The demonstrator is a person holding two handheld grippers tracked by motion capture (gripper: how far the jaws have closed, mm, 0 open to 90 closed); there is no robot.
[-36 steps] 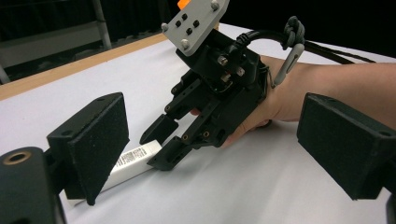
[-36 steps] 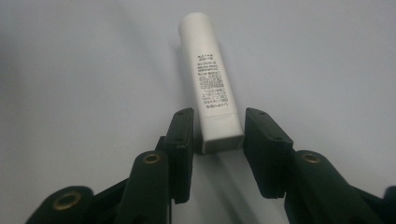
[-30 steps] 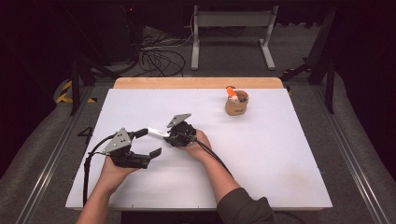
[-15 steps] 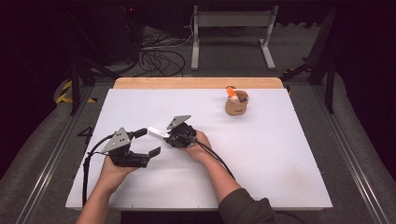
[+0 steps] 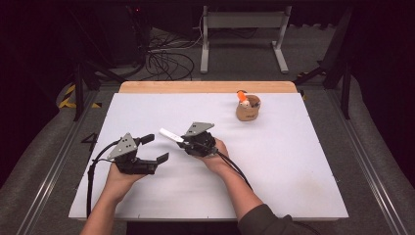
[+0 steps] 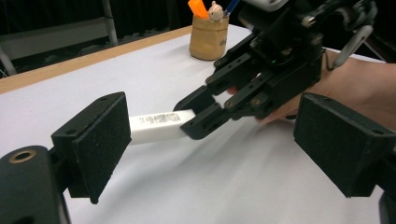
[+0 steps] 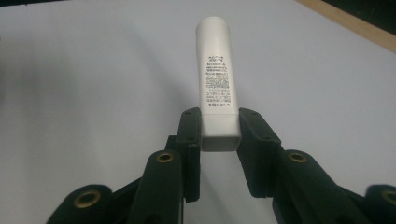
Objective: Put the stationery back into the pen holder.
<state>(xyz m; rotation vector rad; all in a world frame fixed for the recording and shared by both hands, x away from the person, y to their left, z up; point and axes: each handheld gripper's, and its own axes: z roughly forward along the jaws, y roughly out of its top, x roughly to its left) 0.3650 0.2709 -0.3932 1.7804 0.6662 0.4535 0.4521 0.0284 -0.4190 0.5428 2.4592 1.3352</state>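
Right claw [image 5: 182, 142], centre of the high view, pinches the flat end of a white plastic tube with printed text [image 5: 170, 135], holding it above the white counter [image 5: 293, 166]. Left claw [image 5: 152, 148], lower left, stands spread and empty, the tube's free end just beside it.

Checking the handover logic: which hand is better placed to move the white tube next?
Right. The right tool is already shut on the white tube, lifted off the table. The left tool is open and empty, beside the tube's free end.
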